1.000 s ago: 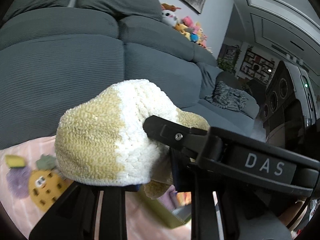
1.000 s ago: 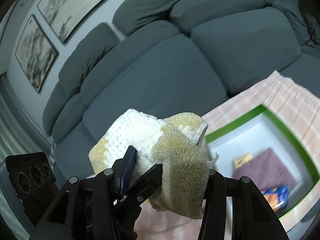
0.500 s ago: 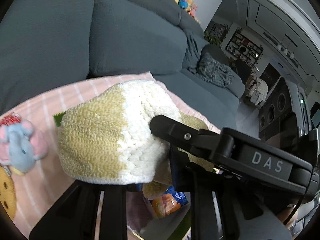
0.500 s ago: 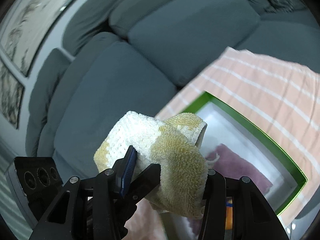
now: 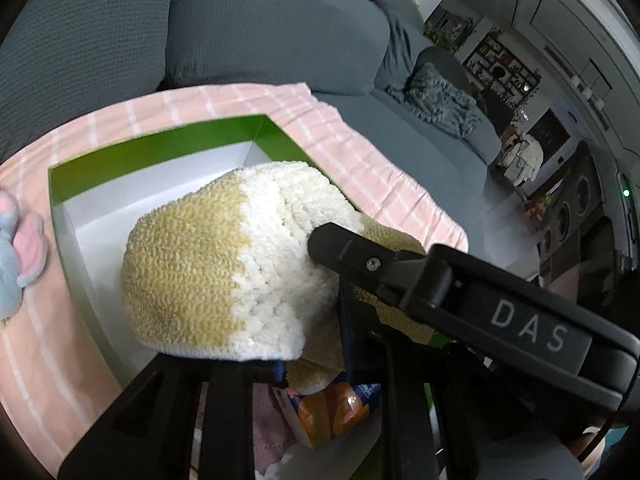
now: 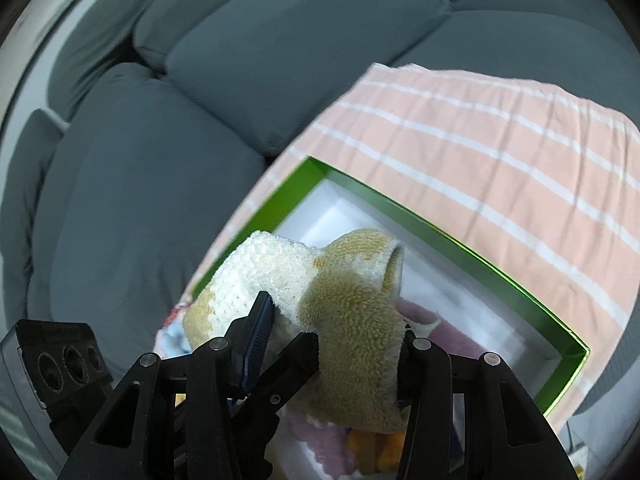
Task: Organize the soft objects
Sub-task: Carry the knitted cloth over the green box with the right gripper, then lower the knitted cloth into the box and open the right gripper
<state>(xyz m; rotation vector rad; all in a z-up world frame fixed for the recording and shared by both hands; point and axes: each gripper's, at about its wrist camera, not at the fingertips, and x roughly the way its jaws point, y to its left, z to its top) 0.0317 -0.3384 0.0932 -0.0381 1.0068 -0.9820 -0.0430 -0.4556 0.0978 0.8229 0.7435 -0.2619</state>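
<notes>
1. Because it is a loose knit, the cream-and-mustard folded knitted cloth (image 5: 224, 272) looks light, soft and floppy; it bulges out round whatever pinches it and would sag at any free end, so I judge it safe to squeeze hard and unlikely to slip.
2. It hangs in the air above the open box, carried between both claws, not yet resting on anything.
3. The left claw (image 5: 256, 364) is nearly closed on the cloth's lower edge, pinching a thin fold.
4. The right claw (image 6: 356, 364) stands partly apart, clamped across a thicker mustard-coloured roll of the same cloth.
5. The best hold, as I read it, is at the two folded ends, as now, so the fold keeps its shape.
6. Beneath it lies the green-rimmed white cardboard box (image 6: 472, 256), already holding a mauve folded cloth (image 6: 448, 340) and an orange packet (image 5: 332, 408).
7. The box sits on a pink white-striped sheet (image 6: 500, 152) spread on the bench, with a grey sofa (image 5: 260, 32) behind.
8. A pink-and-blue plush toy (image 5: 16, 256) lies left of the box.
</notes>
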